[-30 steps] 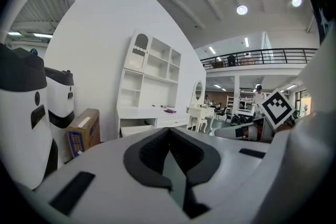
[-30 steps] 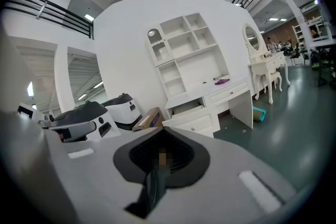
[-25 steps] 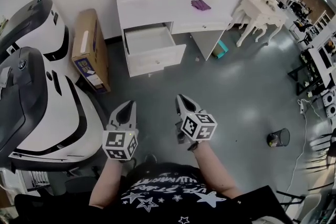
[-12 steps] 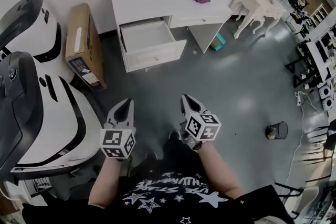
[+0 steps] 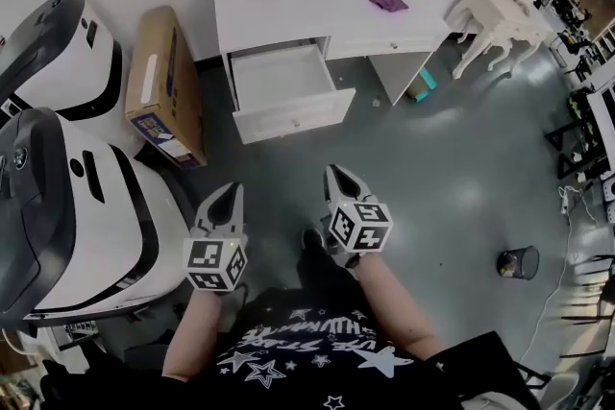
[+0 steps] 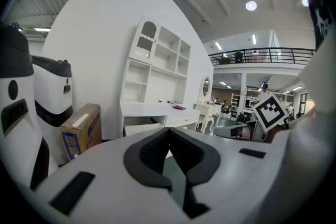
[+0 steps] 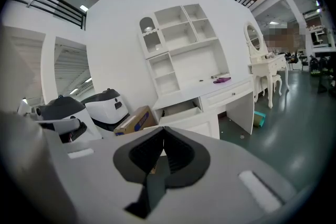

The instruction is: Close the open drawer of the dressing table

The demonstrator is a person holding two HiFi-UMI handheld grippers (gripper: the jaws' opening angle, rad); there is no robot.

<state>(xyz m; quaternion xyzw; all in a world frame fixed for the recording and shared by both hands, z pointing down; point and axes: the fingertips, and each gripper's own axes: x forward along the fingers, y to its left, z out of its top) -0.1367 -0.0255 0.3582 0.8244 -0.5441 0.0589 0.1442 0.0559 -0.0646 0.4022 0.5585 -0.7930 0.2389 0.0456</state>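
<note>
The open drawer (image 5: 285,84) projects from the left part of the white dressing table (image 5: 307,10), just beside a cardboard box (image 5: 165,82). The left gripper (image 5: 231,190) and right gripper (image 5: 334,171) point toward the drawer from well apart, side by side above the grey floor (image 5: 452,168). Each has its jaws pressed together on nothing.
</note>
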